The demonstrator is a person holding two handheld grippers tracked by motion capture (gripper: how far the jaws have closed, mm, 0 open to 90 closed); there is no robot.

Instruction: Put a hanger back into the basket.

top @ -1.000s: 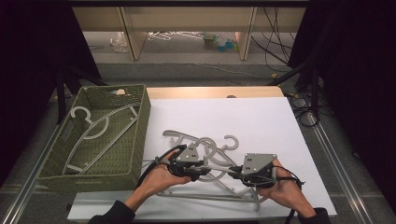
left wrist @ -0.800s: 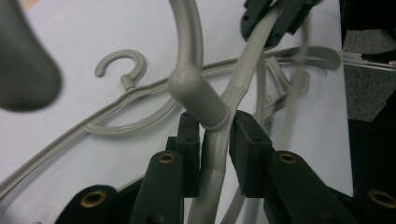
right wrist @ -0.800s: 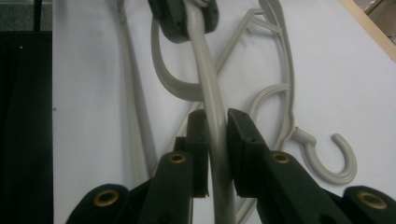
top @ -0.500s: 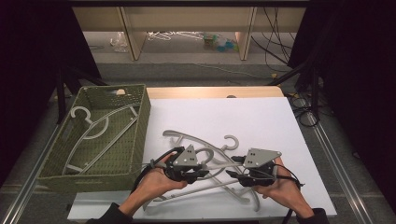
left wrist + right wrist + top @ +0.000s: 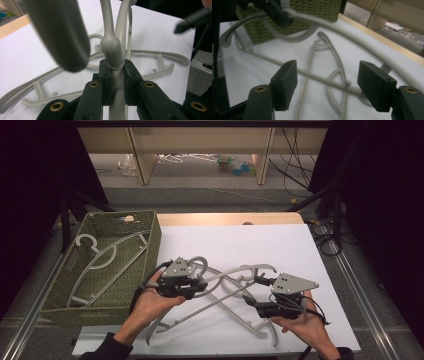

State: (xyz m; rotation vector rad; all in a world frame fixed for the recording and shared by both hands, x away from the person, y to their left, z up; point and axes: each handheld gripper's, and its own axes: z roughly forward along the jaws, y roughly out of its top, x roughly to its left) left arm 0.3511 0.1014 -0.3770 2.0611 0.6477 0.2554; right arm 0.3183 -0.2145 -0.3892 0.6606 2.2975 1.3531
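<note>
Left gripper point(image 5: 192, 287) has its jaws clamped on a grey hanger's point(image 5: 111, 47) neck, lifted over the white surface point(image 5: 280, 245) beside the green basket point(image 5: 150, 227). Right gripper point(image 5: 327, 85) jaws have just been opening, nothing between them.

Table sheet point(image 5: 280, 245) brightly lit, surroundings dark; near hanger hook point(image 5: 60, 35) blurred; faint shadows.

Grey floor point(image 5: 210, 195), wooden shelving point(image 5: 200, 140) behind, dark curtains point(image 5: 30, 195) at both sides
</note>
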